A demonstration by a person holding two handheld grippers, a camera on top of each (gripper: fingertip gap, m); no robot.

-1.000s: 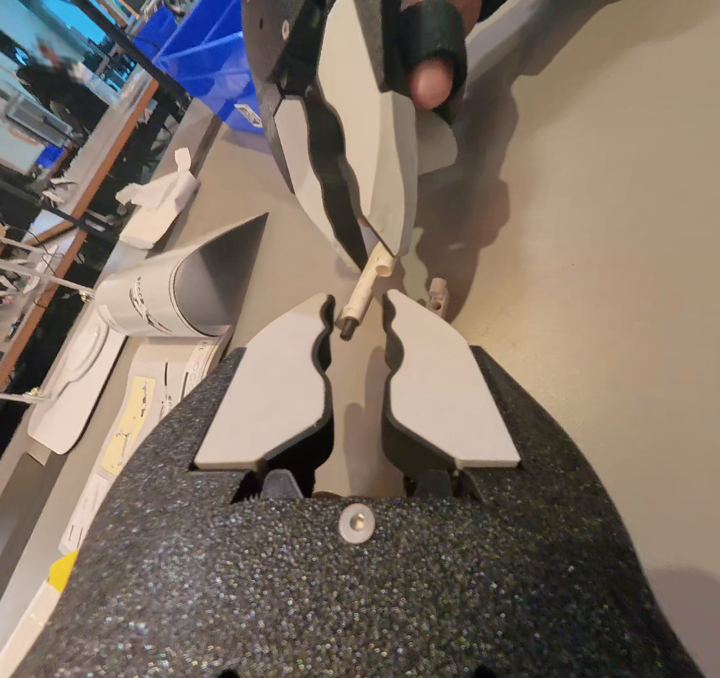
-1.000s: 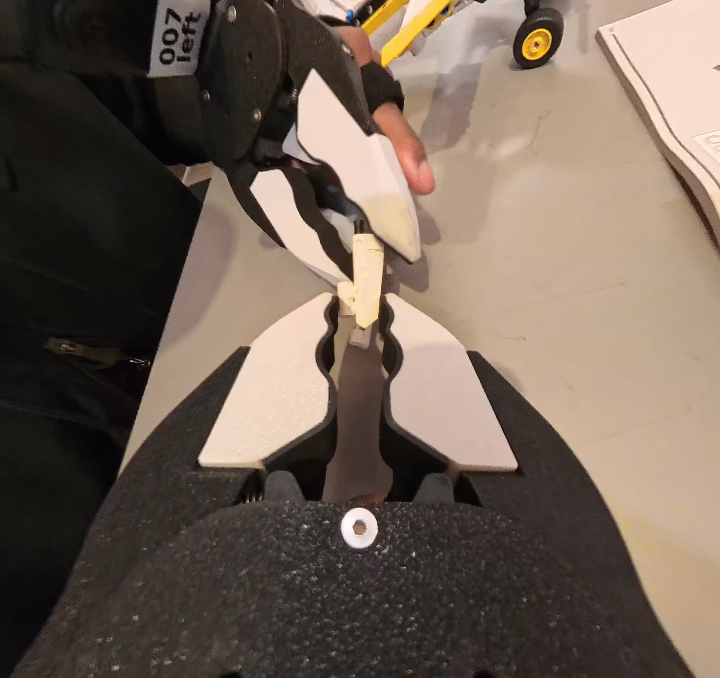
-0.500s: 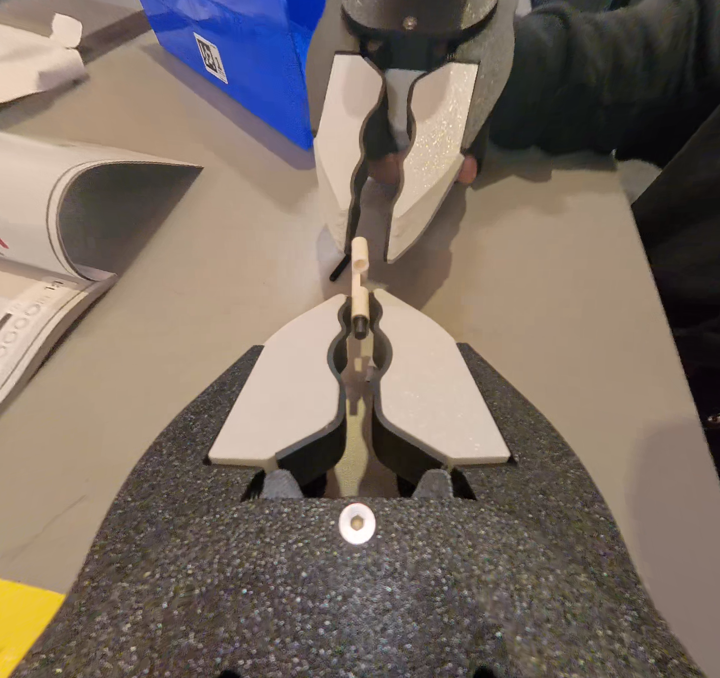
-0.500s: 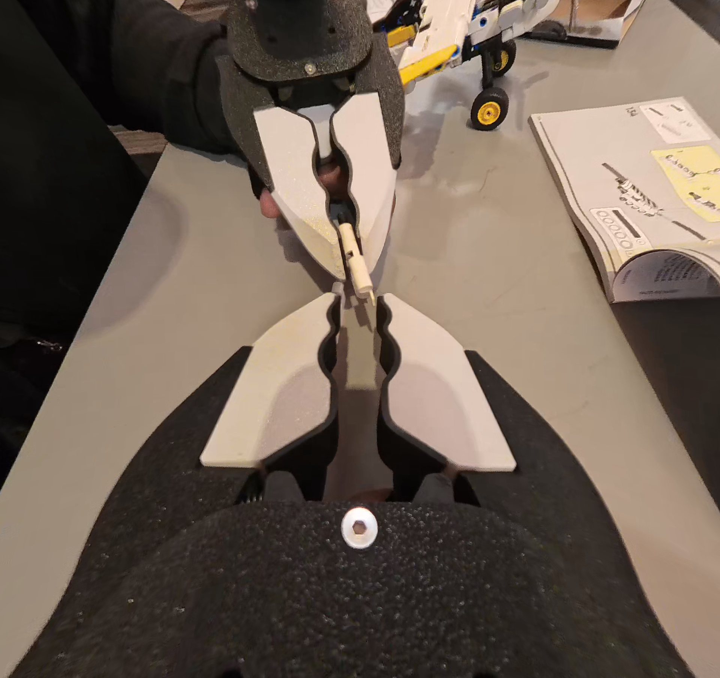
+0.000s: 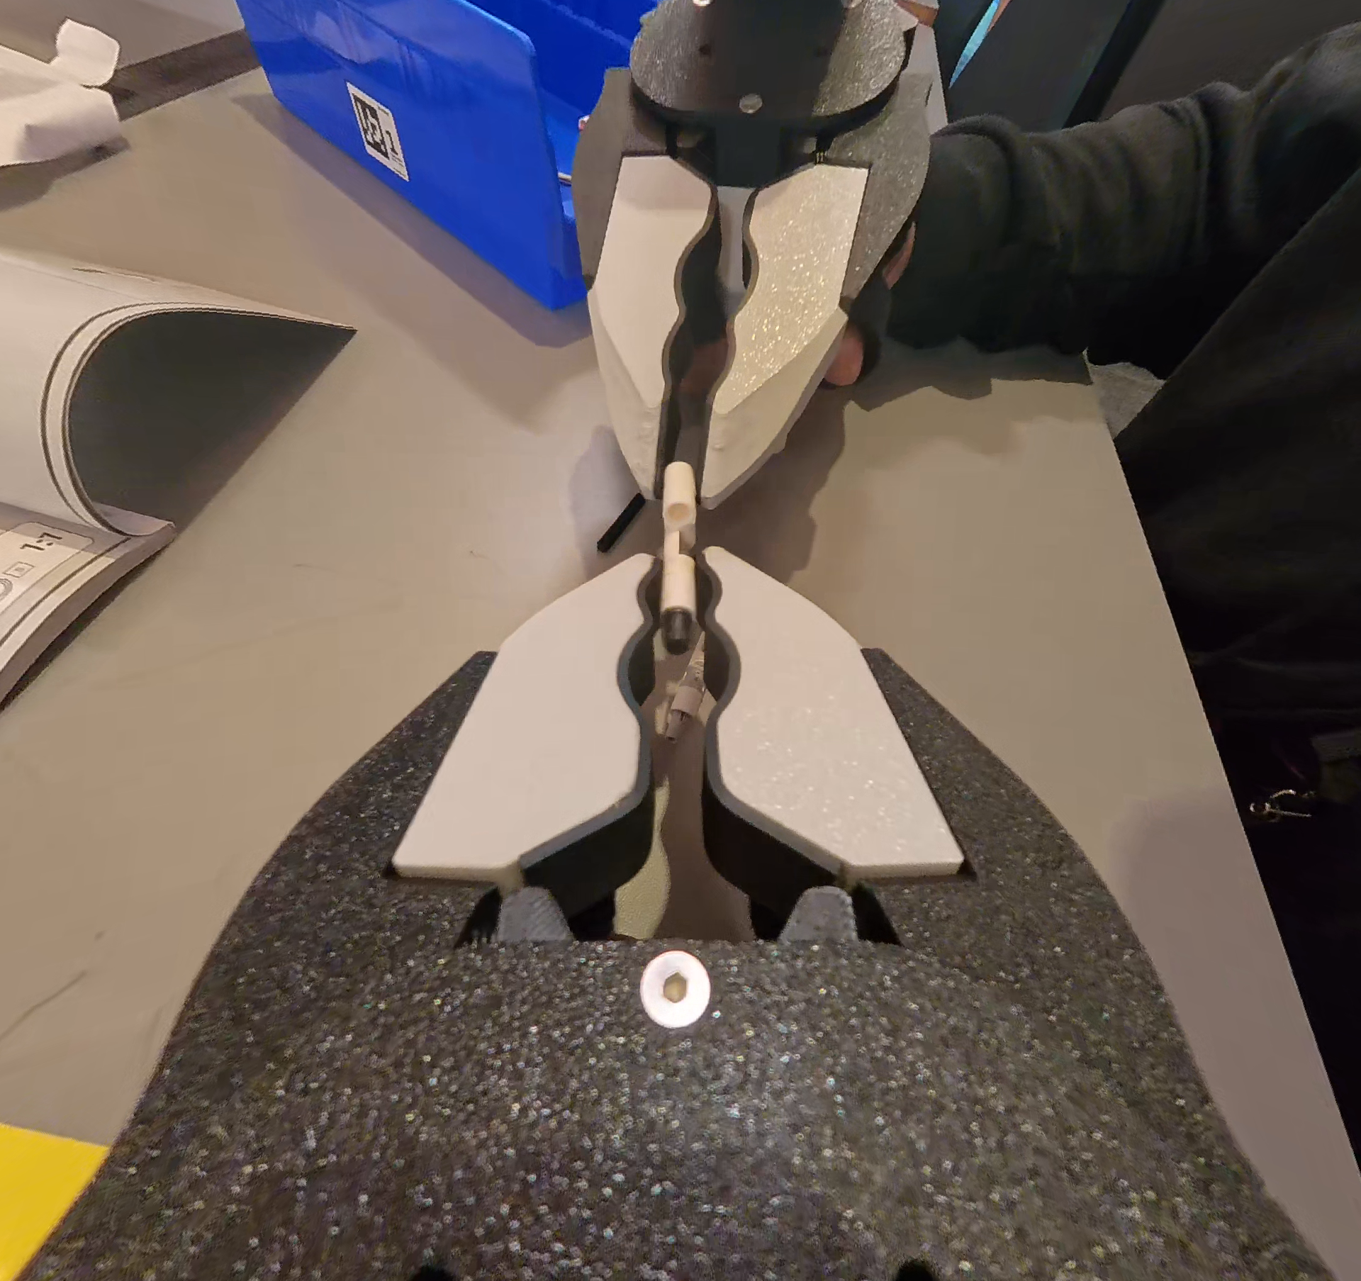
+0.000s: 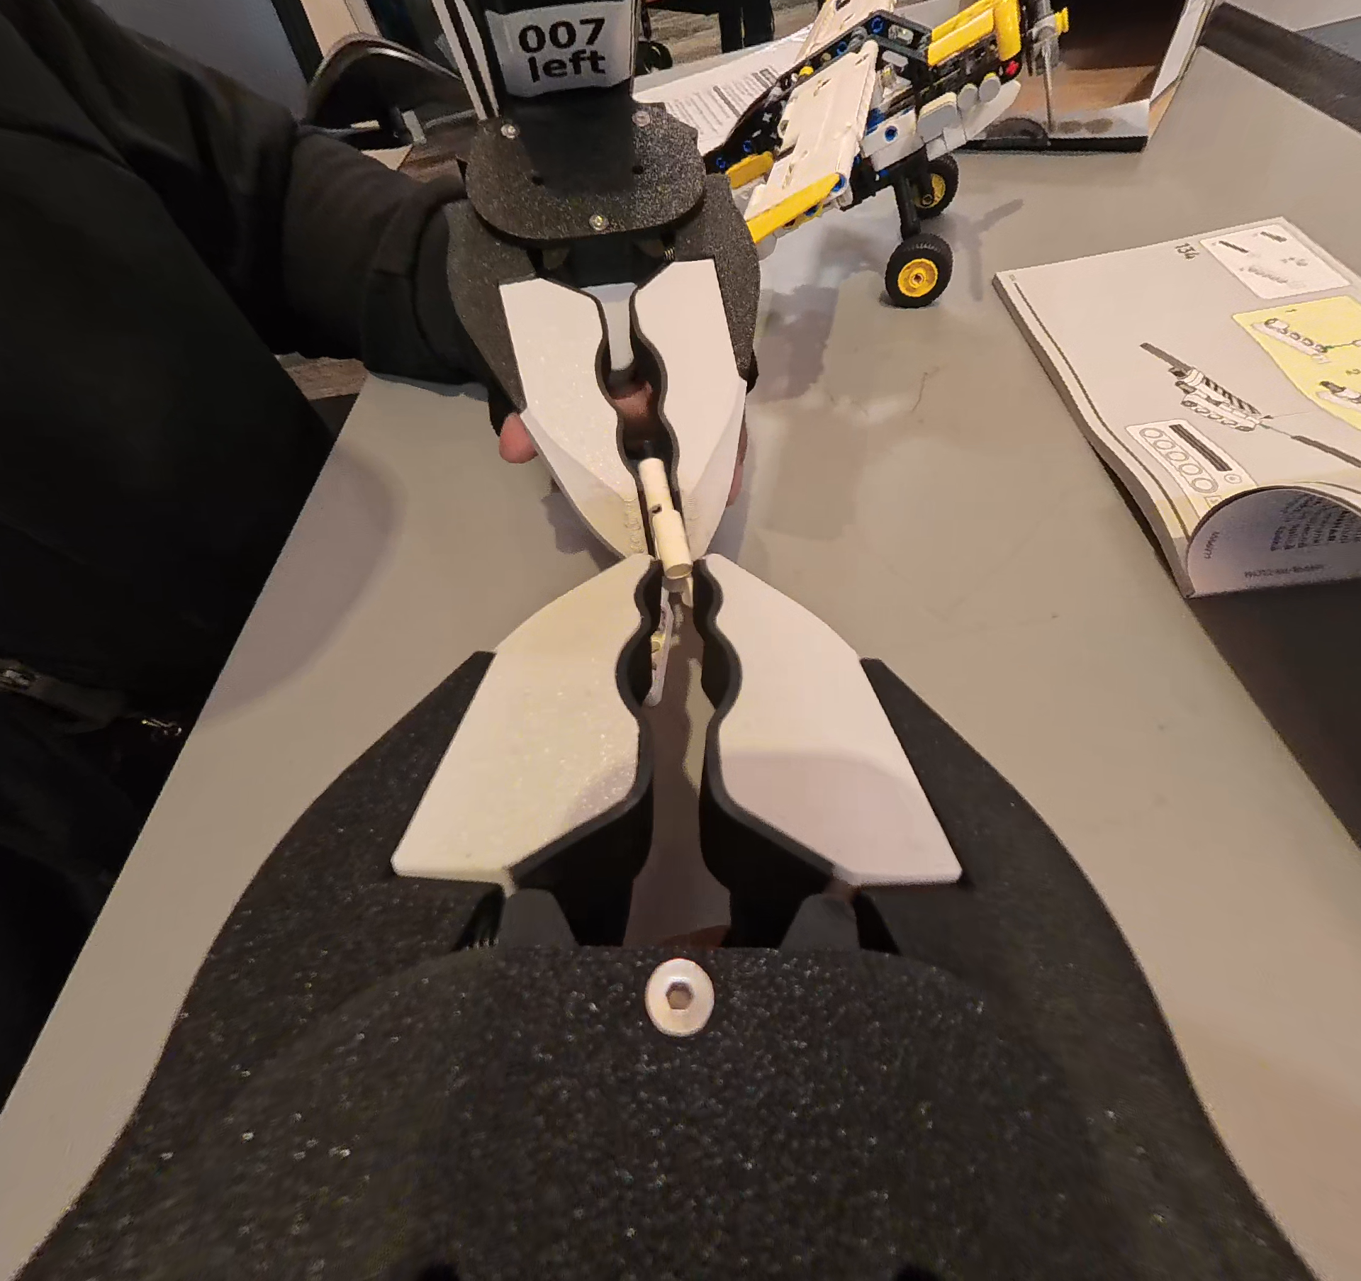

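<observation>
A small white connector with a black pin in one end is held above the grey table between my two grippers, which face each other tip to tip. My left gripper is shut on the sleeve that bears the pin. My right gripper is shut on the connector's other sleeve. In the right wrist view the connector runs from the left gripper's pads to my own fingertips. A small grey pin shows on the table under the left gripper.
A short black axle lies on the table beside the right gripper's tips. A blue bin and an open booklet are at the left. A yellow and white brick plane, a booklet and a box stand beyond. The tips of both grippers are at nearly the same place.
A second ago the right gripper held the connector and the left was open around its pin end. The left shut on it, the right let go, then shut again on the far sleeve.
</observation>
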